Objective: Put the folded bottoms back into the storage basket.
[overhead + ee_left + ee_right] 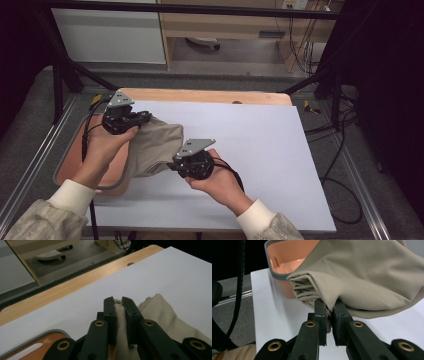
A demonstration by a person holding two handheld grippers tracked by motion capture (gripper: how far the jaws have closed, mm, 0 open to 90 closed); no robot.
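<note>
From up high, we've got the beige cloth (pixel 150 147) hanging between our left gripper (pixel 142 119) and right gripper (pixel 175 165), over the orange bin (pixel 70 172). Left gripper view: jaws clenched on a cloth edge. Right gripper view: jaws pinching bunched folds, bin just behind. Probably next we spread it onto the white sheet (pixel 260 150).

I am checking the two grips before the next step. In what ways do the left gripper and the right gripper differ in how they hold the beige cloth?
The left gripper holds the beige cloth at its far, upper end, near the table's back; the right gripper holds its near, lower end. In the gripper views, the left one pinches a thin edge, while the right one bites under a bunched fold beside the orange bin. Both are shut on the cloth.
</note>
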